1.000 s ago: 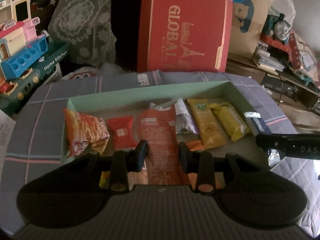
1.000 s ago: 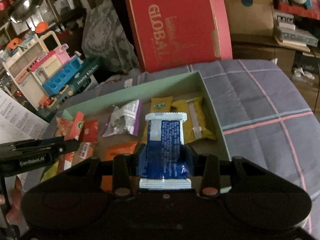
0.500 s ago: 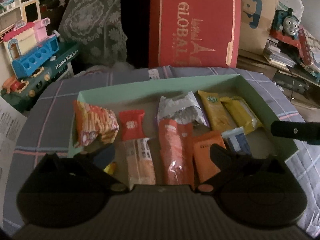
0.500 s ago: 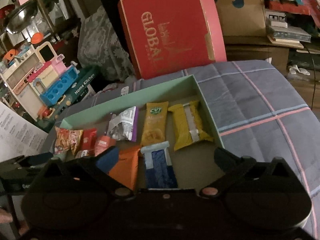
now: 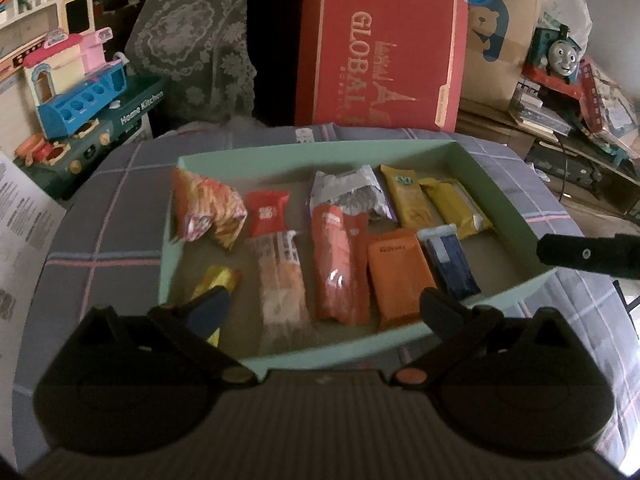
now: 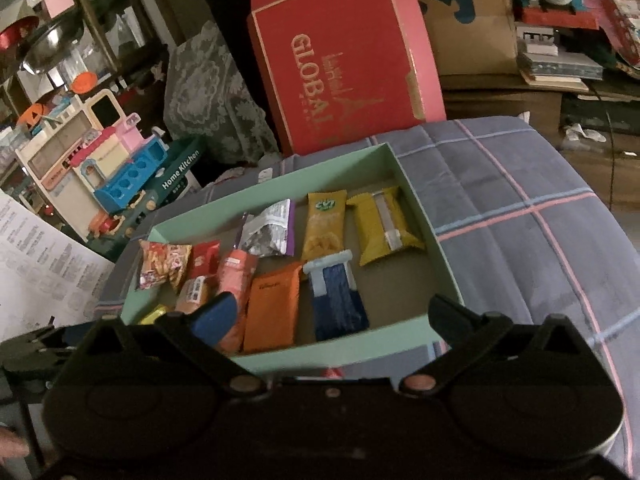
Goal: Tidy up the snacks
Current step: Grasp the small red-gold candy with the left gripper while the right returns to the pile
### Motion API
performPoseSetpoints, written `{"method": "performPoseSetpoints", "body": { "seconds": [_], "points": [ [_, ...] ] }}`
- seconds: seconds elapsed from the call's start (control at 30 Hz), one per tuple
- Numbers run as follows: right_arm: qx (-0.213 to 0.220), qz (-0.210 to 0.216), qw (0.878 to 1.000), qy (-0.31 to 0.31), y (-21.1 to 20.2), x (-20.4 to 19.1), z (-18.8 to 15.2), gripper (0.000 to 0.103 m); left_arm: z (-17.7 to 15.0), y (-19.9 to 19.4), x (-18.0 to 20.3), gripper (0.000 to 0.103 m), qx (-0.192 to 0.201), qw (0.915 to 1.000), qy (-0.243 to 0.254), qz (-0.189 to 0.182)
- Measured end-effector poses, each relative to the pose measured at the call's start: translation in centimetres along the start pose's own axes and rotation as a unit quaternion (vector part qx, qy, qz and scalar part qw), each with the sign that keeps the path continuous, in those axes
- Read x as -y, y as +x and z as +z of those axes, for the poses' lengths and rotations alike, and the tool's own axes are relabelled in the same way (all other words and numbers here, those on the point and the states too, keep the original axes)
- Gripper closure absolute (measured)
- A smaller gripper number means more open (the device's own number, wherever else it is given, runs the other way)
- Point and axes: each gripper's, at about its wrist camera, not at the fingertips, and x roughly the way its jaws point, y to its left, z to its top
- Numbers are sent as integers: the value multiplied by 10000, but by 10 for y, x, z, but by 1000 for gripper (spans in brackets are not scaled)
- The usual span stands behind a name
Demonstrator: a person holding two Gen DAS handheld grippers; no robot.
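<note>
A pale green box (image 5: 280, 150) (image 6: 424, 216) on a plaid cloth holds several snack packets. The red packet (image 5: 340, 268) lies in the middle, an orange one (image 5: 398, 276) and the blue packet (image 5: 450, 260) (image 6: 338, 300) to its right, two yellow bars (image 5: 432, 204) behind. A chip bag (image 5: 208, 210) lies at the box's left. My left gripper (image 5: 324, 304) is open and empty above the box's near edge. My right gripper (image 6: 332, 316) is open and empty, also at the near edge; it shows in the left wrist view (image 5: 588, 256) at the right.
A red GLOBAL box (image 5: 384, 52) stands behind the green box. A toy kitchen (image 5: 80, 92) is at the left, a toy train (image 5: 560, 56) and cardboard boxes at the right. A printed sheet (image 6: 36, 256) lies at the left edge.
Both grippers opened and let go: the left released the red packet, the right the blue packet, both now lying in the box. Both grippers have pulled back toward the near edge.
</note>
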Motion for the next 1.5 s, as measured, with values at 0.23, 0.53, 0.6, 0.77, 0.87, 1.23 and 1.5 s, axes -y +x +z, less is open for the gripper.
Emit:
{"method": "performPoseSetpoints", "body": {
  "seconds": [0.23,0.53,0.6,0.77,0.87,1.23,1.5],
  "points": [
    [13,-13,10000,98,-28,3,-24,0,-29,-30,-11,0,-35,10000,-76,37],
    [-222,-56,9993,307,-43,17,-65,0,-77,-44,-29,0,-305,9991,-212,214],
    [-278,-90,9989,368,-44,22,-73,0,-88,-43,-33,0,-376,9987,-201,266],
    [-408,-210,9977,496,-43,32,-89,0,-110,-38,-45,0,-610,9970,-283,393],
    [-462,-234,9969,598,-42,37,-97,0,-120,-40,-54,0,-657,9964,-345,398],
    [-719,-319,9943,721,-29,42,-117,0,-146,-56,-74,0,-820,9954,-385,298],
    [-809,-365,9935,712,-19,40,-118,0,-169,-56,-69,42,-1160,9927,-314,127]
  ]
}}
